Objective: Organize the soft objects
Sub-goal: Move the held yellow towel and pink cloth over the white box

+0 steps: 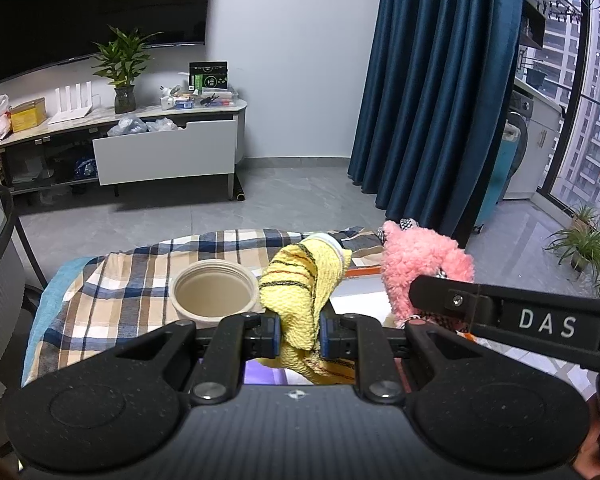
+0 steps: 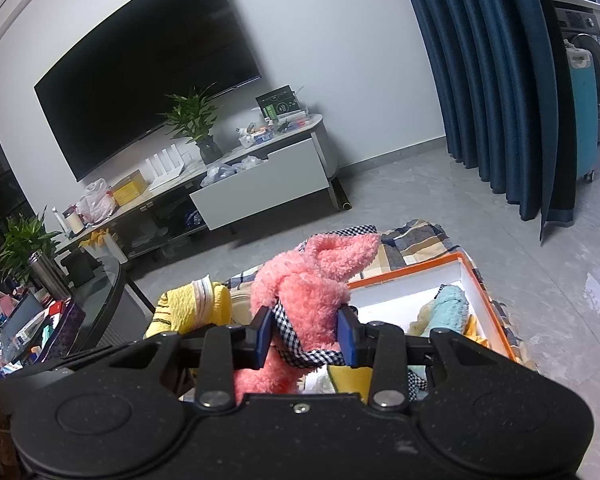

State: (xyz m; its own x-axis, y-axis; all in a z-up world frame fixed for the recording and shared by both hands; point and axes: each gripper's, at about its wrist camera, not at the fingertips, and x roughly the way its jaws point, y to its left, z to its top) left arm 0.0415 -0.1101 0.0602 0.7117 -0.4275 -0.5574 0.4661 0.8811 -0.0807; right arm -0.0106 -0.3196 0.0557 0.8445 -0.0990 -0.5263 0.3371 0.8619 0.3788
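Left tongs (image 1: 300,330) clamped on striped yellow knit sock (image 1: 300,280). Right tongs (image 2: 306,338) clamped on fluffy pink sock (image 2: 308,296) (checked trim), beside orange-rimmed white box (image 2: 474,276).

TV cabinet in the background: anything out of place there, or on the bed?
The white drawer of the TV cabinet hangs open and tilted, with crumpled plastic bags bulging out. On the plaid cloth, nothing looks spilled or damaged.

Both wrist views close, TV-wall-facing
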